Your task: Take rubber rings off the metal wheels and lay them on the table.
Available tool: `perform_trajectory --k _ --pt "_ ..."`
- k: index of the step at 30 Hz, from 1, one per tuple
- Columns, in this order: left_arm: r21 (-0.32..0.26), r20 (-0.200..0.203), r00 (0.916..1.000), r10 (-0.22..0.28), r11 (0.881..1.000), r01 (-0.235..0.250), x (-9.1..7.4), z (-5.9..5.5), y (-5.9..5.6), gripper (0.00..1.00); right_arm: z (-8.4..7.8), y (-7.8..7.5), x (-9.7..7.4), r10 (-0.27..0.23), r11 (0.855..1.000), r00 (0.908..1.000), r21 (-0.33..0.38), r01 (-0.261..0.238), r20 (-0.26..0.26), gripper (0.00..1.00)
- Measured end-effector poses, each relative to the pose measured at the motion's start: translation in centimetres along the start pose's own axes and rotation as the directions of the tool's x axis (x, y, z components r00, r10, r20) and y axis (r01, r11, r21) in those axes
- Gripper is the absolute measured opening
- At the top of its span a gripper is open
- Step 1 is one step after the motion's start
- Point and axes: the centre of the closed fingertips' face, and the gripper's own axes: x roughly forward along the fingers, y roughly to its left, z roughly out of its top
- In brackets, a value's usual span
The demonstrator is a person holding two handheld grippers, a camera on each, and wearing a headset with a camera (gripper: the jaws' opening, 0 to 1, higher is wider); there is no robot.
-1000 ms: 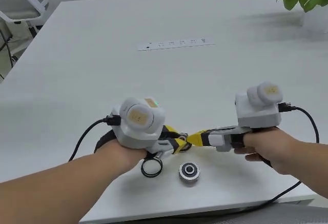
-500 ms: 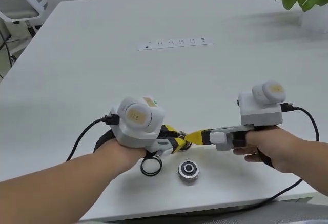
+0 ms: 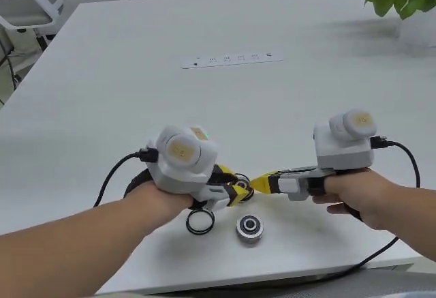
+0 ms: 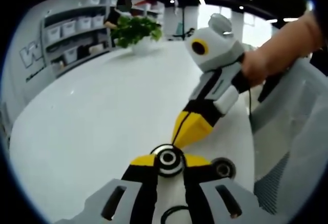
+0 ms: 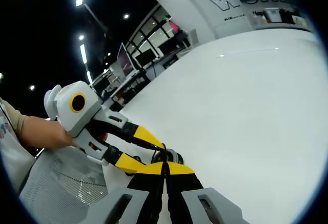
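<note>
The left tongs (image 3: 235,190) were clamped across a metal wheel (image 4: 169,160), holding it over the desk (image 3: 204,107) close to its near edge. The right tongs (image 3: 257,183) were brought in against that wheel's rim with their jaws together. Whether they had the rubber band pinched between them could not be confirmed, since the contact was too small to read. A loose rubber ring (image 3: 200,221) lay flat on the desk just beside the left tongs, and a second wheel (image 3: 250,228) lay near it, both close to the near edge. That second wheel seemed to carry a dark band at its rim. The main risk, in my judgement, was the grip on the held wheel: smooth metal, caught across a narrow width, could twist or slip out under a sideways pull. If dropped it could roll off the near edge or strike the second wheel. A second risk was the band itself — under stretch it could slip from closed jaw tips and snap back, or spring free and fly beyond the near edge. A lesser concern was the left tongs' cable (image 3: 112,179), which trailed across the desk toward the near edge — a wide swing could drag it through the loose ring.
</note>
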Motion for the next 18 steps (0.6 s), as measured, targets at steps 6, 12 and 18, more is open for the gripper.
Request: perform_trajectory --k 6,12,18 --pt "0.022 0.022 0.9990 -0.040 0.999 0.039 -1.9 0.4 -0.8 0.22 0.3 0.3 -0.3 0.006 1.000 0.9999 0.004 -0.006 0.015 0.00" --pt "0.013 0.061 0.9948 -0.081 0.997 0.081 -4.5 0.8 -1.5 0.28 0.7 1.0 -0.6 0.021 1.000 0.9994 0.006 -0.021 0.028 0.00" --pt "0.016 0.095 0.9888 -0.116 0.993 0.115 -7.2 0.7 -1.9 0.37 0.9 1.8 -0.7 0.034 0.999 0.9989 0.005 -0.034 0.031 0.00"
